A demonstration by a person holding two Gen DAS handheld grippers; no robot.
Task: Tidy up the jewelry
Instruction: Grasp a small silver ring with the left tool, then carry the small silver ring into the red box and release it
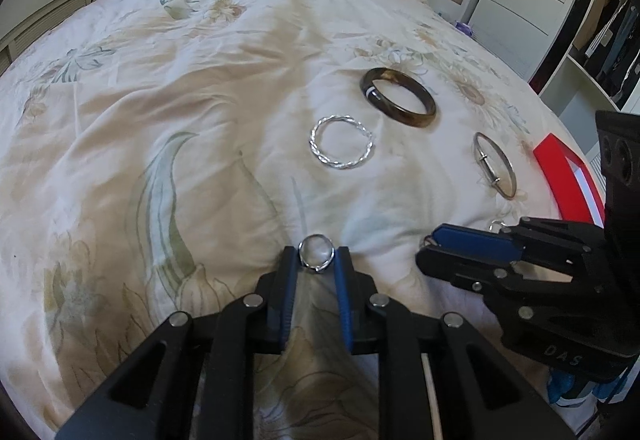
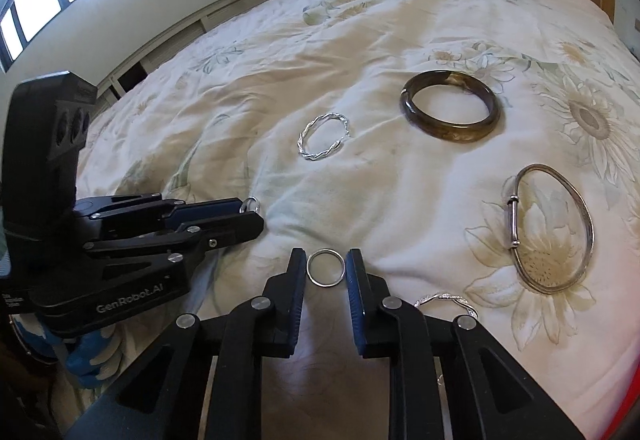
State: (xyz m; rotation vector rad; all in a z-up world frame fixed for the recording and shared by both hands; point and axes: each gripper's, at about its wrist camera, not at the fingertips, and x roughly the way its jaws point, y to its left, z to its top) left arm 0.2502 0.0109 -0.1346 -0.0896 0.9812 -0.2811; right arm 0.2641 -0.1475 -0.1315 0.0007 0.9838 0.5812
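The work surface is a bed with a floral quilt [image 1: 160,100]; all jewelry lies on it, ahead of the two grippers. A red box [image 1: 568,176] shows at the far right of the left gripper, beyond the right gripper.

Largest item: a dark brown bangle [image 2: 450,106], well ahead of the right gripper and slightly to its right. Next, an oval metal bangle with a clasp [image 2: 550,228], ahead and to its right. A twisted silver bracelet [image 1: 342,142] lies ahead of the left gripper. A second twisted silver piece [image 2: 444,300] lies just beside the right gripper's right finger, partly hidden.

Left gripper [image 1: 317,254]: jaws narrow, a small silver ring [image 1: 317,252] between the tips, both pads apparently touching its edges.

Right gripper [image 2: 325,267]: jaws narrow, bracketing a plain silver band [image 2: 325,267] flat on the quilt; slight gaps show at each pad, so no grip yet.

Judgement: sorting appears at an early stage. No piece is seen stowed; every bangle and bracelet remains to be collected.
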